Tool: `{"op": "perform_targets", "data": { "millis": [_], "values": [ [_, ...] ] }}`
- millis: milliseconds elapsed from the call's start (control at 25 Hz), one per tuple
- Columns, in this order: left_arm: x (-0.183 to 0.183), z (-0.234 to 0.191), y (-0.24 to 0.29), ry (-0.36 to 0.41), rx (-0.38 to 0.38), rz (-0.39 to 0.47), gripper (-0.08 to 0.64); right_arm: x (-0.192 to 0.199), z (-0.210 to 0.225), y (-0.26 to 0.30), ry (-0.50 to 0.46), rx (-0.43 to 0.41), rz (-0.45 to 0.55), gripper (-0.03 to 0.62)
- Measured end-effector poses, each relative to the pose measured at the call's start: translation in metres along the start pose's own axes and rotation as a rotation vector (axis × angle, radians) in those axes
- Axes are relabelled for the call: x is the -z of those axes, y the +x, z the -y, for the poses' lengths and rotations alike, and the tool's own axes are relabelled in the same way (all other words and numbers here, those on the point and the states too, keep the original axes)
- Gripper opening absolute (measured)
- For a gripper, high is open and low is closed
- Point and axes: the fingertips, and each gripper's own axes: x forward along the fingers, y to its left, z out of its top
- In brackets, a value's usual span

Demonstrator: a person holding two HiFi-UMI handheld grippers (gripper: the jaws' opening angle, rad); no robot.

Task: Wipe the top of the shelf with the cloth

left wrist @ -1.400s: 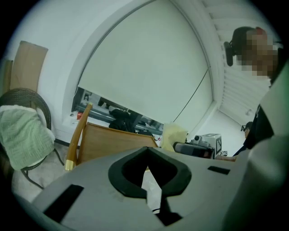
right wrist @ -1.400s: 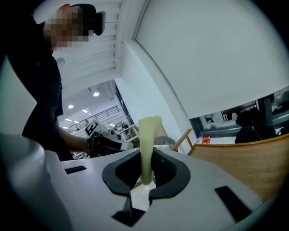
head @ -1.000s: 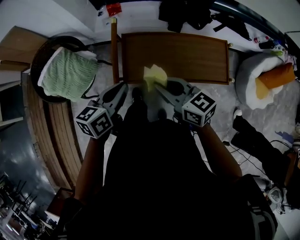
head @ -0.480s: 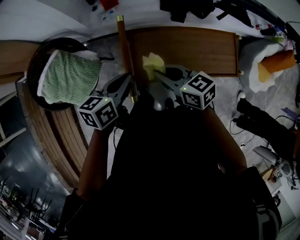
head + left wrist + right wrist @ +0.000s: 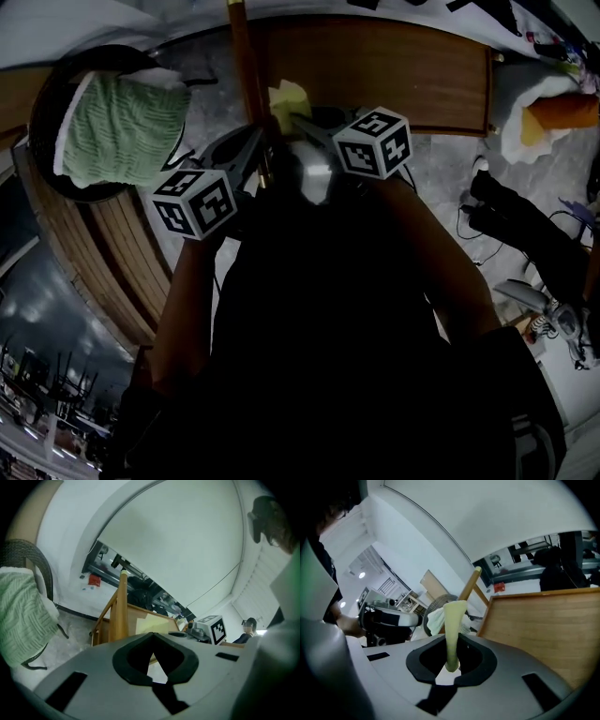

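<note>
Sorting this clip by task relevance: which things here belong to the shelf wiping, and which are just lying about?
Part of the job:
- yellow cloth, pinched in the right claw
- wooden shelf top

Just lying about:
- green towel
- orange cushion

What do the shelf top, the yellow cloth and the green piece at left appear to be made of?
Shelf top: wood or wood veneer, warm brown with faint grain and a smooth satin finish.
Cloth: thin, soft, pale yellow fabric that folds limply where the right gripper pinches it. It may be microfibre.
Green piece: matte textile with a ribbed or waffle texture, likely a towel.
</note>
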Motion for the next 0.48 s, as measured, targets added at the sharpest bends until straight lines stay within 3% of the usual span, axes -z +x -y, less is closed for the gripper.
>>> {"op": "perform_targets", "data": {
  "millis": [280,480],
  "values": [
    [0.011,-0.013,0.01,-0.027,-0.056,-0.014,0.011,0.049,0.025,0.049,0.122,0.021,-0.095,0.043],
    [0.019,-0.017,0.014,-0.048,-0.079,-0.02,0.011,0.076,0.026,0.068,0.126,0.036,-0.152,0.043]
  ]
}}
